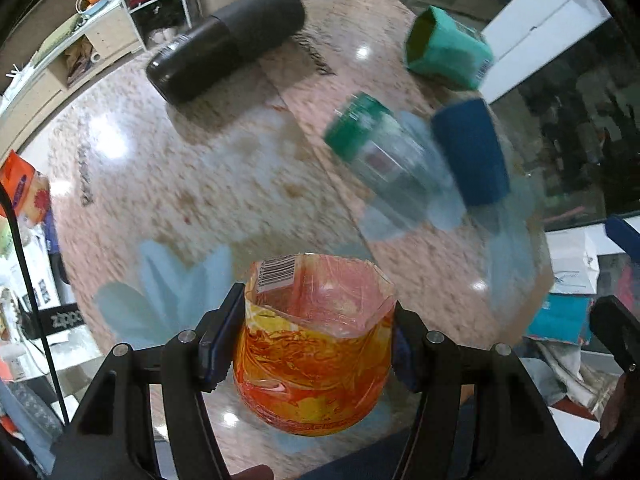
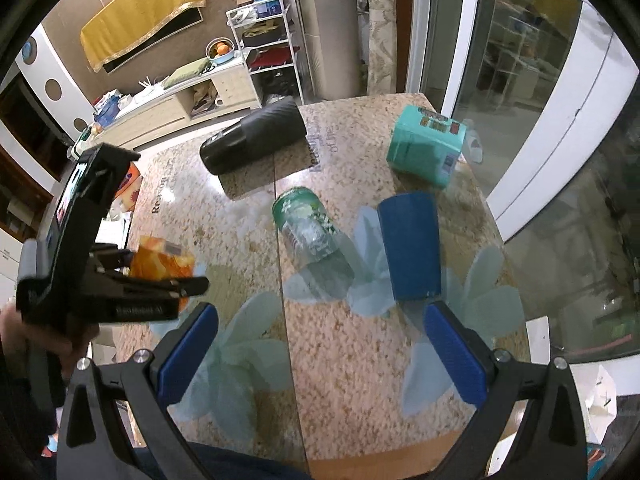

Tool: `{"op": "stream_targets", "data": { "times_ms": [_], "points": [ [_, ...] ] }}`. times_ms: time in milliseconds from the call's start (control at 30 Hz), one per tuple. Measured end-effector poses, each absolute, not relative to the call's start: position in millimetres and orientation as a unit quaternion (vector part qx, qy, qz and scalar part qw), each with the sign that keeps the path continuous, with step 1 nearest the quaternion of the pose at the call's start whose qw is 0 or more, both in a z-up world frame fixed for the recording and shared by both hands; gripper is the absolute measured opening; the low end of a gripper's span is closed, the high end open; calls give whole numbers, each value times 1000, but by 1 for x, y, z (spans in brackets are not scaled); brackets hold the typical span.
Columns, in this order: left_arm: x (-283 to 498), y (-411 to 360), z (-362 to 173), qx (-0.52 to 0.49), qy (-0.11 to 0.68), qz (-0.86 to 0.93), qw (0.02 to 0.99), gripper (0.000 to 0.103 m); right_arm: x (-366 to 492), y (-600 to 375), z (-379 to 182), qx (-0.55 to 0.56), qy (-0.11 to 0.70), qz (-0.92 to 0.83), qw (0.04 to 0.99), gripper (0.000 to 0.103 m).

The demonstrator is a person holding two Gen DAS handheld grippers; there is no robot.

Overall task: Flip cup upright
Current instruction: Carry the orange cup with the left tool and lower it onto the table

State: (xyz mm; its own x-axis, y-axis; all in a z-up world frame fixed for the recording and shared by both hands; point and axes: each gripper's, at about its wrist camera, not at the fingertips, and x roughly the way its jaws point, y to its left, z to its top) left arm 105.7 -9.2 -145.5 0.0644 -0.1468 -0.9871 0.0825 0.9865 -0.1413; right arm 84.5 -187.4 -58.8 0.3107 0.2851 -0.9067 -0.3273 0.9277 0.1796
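My left gripper (image 1: 314, 344) is shut on an orange and yellow plastic cup (image 1: 316, 356), squeezing its sides; the cup's open mouth faces away from the camera and it is held just above the table. The same cup (image 2: 164, 266) and left gripper (image 2: 120, 276) show at the left of the right wrist view. My right gripper (image 2: 320, 356) is open and empty above the table's near edge, pointing at a blue cup (image 2: 410, 246) lying on its side.
On the speckled table (image 2: 352, 360) also lie a black tumbler (image 2: 254, 140), a teal cup (image 2: 426, 146) and a clear cup with green print (image 2: 310, 230), all on their sides. A glass door stands to the right; shelves stand behind.
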Motion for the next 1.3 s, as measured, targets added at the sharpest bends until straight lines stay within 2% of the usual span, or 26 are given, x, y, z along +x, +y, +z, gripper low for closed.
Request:
{"op": "stream_targets", "data": {
  "times_ms": [500,933,1300],
  "points": [
    [58,-42,-155,-98,678,-28,728,68,84,-206,-100,-56,596,214,772,103],
    [42,-82,-211,-152,698,-17,700,68,89,-229,-157,-86,627,228,740,103],
    [41,-92,-239,-155,710,1,687,68,91,-235,-169,-93,636,241,727,103]
  ]
}}
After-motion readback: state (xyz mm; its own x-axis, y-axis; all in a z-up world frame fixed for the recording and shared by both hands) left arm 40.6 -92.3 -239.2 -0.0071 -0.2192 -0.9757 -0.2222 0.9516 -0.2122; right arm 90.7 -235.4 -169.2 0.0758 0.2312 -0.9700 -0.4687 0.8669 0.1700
